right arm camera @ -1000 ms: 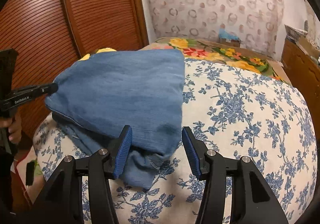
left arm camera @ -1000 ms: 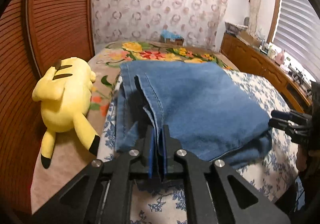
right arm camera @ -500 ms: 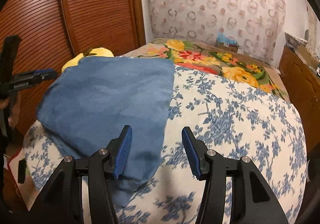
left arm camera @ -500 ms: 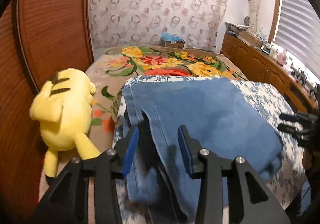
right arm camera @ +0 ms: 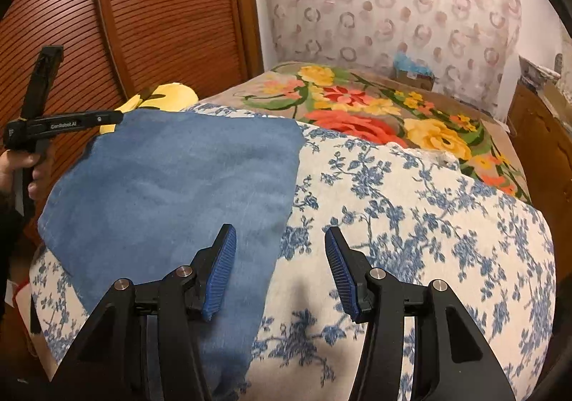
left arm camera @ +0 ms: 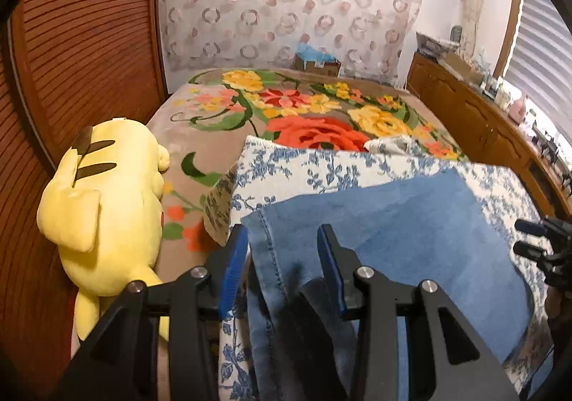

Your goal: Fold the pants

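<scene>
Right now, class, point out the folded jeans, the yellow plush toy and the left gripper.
folded jeans (right arm camera: 178, 182), right wrist view, middle of the top layer.
yellow plush toy (left arm camera: 107, 218), left wrist view, its back.
left gripper (left arm camera: 282, 267), left wrist view, midway between its open fingertips.

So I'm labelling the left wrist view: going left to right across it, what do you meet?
Wooden slatted door → yellow plush toy → left gripper above the folded jeans → right gripper at the right edge.

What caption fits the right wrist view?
Open right gripper over the edge of folded jeans on a blue-floral quilt.
</scene>
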{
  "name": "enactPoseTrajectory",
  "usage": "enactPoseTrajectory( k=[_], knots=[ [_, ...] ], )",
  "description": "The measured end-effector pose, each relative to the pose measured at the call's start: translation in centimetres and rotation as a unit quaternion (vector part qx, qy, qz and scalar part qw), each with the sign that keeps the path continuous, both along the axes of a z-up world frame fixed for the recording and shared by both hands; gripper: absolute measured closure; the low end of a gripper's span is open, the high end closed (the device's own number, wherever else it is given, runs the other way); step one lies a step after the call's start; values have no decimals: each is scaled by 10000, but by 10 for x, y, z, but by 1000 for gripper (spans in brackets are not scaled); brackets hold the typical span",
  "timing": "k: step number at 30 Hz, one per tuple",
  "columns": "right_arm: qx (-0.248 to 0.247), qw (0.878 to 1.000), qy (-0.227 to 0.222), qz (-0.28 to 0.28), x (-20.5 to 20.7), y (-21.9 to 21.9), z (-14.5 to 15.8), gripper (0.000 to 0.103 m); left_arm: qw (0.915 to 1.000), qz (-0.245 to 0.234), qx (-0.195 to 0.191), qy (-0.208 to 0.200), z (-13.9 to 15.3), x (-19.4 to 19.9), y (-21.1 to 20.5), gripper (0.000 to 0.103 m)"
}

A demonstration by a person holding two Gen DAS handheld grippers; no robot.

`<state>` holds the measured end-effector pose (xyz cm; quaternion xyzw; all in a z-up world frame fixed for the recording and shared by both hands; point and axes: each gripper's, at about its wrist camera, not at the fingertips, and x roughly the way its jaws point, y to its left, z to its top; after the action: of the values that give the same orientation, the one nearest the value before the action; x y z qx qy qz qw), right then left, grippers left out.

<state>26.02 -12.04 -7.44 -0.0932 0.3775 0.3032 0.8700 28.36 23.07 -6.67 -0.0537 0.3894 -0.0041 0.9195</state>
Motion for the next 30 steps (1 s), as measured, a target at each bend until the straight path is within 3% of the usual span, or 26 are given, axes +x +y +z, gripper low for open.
enactPoseTrajectory(
  k=[11, 17, 19, 21, 27, 30],
  knots=[
    [4, 9998, 151, 155, 13, 10, -15, 50, 9977, -486, 367, 288, -26, -24, -45, 64],
    [26, 9998, 155, 149, 16, 12, -17, 50, 9978, -391, 193, 508, -39, -15, -40, 64],
    [49, 9998, 146, 140, 17, 12, -18, 50, 9983, -371, 187, 418, -38, -16, -41, 66],
    [54, 9998, 145, 123, 17, 10, -18, 50, 9986, -429, 196, 224, -30, -21, -45, 99],
    [50, 9998, 175, 103, 16, 8, -18, 50, 9939, -162, 598, -918, 36, -43, -41, 103],
    [78, 9998, 168, 120, 15, 6, -17, 50, 9898, -83, 865, -1127, 58, -42, -36, 99]
  ],
)
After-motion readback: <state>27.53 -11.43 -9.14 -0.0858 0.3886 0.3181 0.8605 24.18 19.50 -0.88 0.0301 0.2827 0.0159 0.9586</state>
